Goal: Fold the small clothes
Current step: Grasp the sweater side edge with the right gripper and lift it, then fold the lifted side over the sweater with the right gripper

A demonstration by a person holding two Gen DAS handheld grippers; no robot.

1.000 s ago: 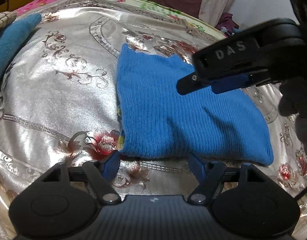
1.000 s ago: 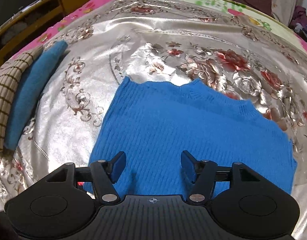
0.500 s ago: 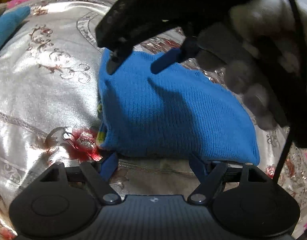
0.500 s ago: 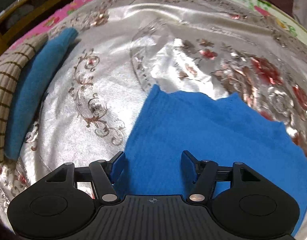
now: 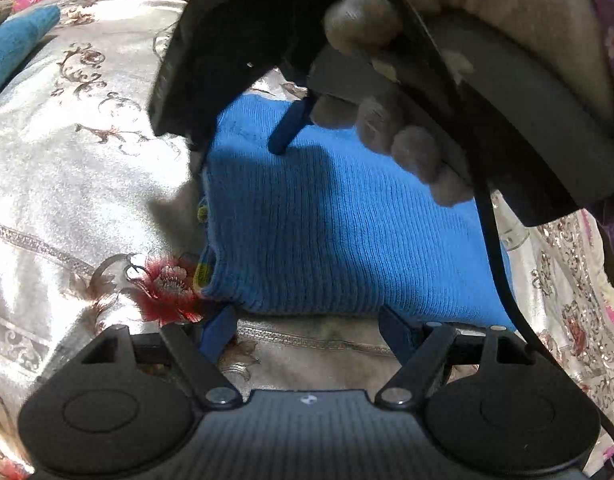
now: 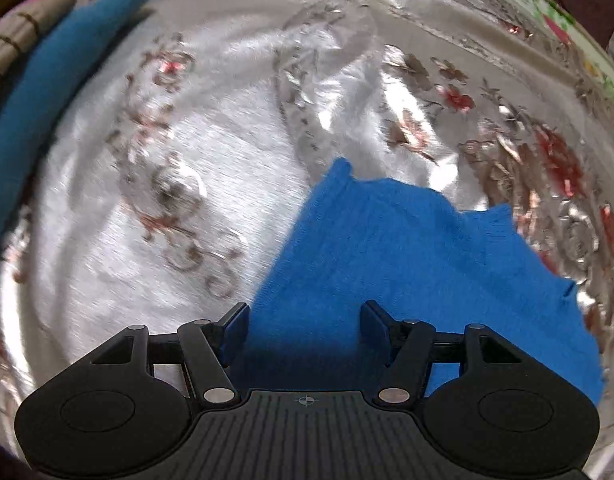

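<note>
Folded blue knit sweater flat on silver floral bedspread. Left gripper spread, empty, at near hem. Right gripper spread over far-left corner, pinching nothing.

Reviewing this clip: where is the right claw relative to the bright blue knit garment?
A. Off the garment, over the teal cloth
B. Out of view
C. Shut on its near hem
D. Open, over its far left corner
D: the right claw stands open, nothing gripped, straddling the far left corner of the blue knit garment.
</note>
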